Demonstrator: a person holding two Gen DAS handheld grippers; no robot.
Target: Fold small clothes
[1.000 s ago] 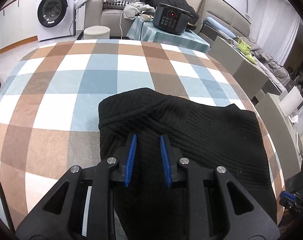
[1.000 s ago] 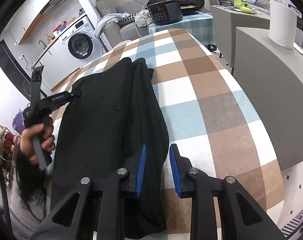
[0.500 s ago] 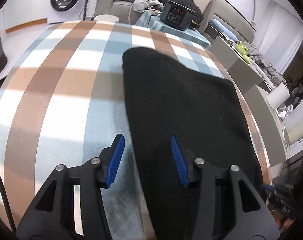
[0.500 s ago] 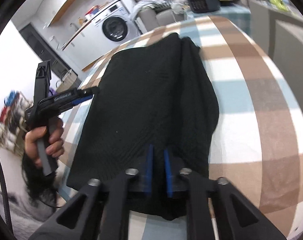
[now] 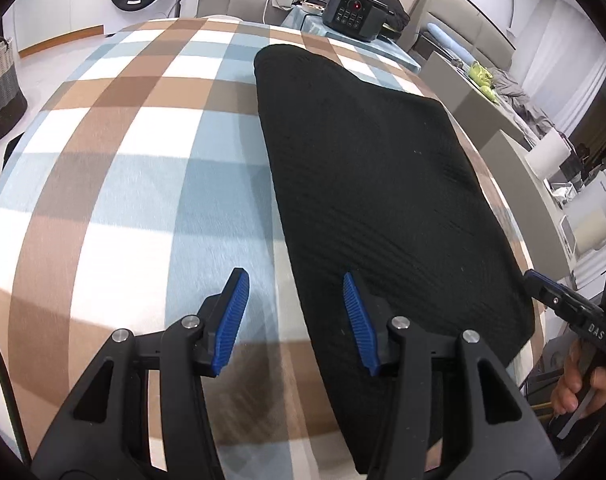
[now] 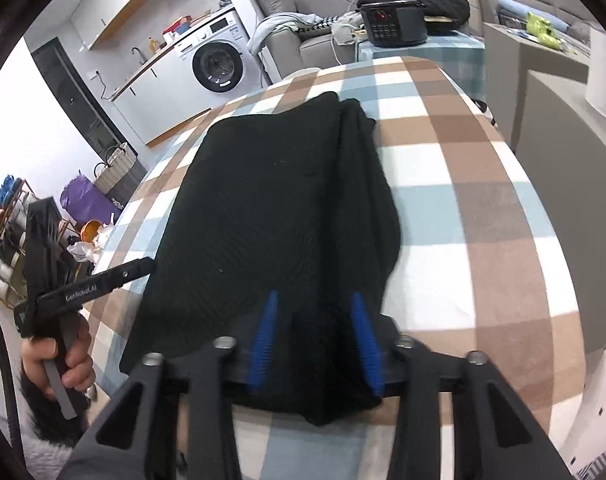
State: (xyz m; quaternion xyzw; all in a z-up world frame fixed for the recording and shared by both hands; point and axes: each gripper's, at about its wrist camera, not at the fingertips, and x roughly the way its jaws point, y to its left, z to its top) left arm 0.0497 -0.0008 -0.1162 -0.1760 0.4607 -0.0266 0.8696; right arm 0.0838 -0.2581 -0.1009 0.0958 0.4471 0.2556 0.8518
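In the left wrist view, the left claw (image 5: 293, 316) stands wide with nothing between its blue pads, straddling the left edge of the black knitted garment (image 5: 375, 184), which lies flat on the checked desk (image 5: 135, 168); the right claw shows at the garment's far right corner. In the right wrist view, the right claw (image 6: 315, 340) is also spread, empty, over the garment's (image 6: 279, 208) near hem, with the left claw (image 6: 115, 276) at its left edge.

Even bright indoor light, heavy fisheye bending at edges; my right gripper (image 6: 313, 340) motion-blurred, soft shadow under left gripper (image 5: 293, 322).
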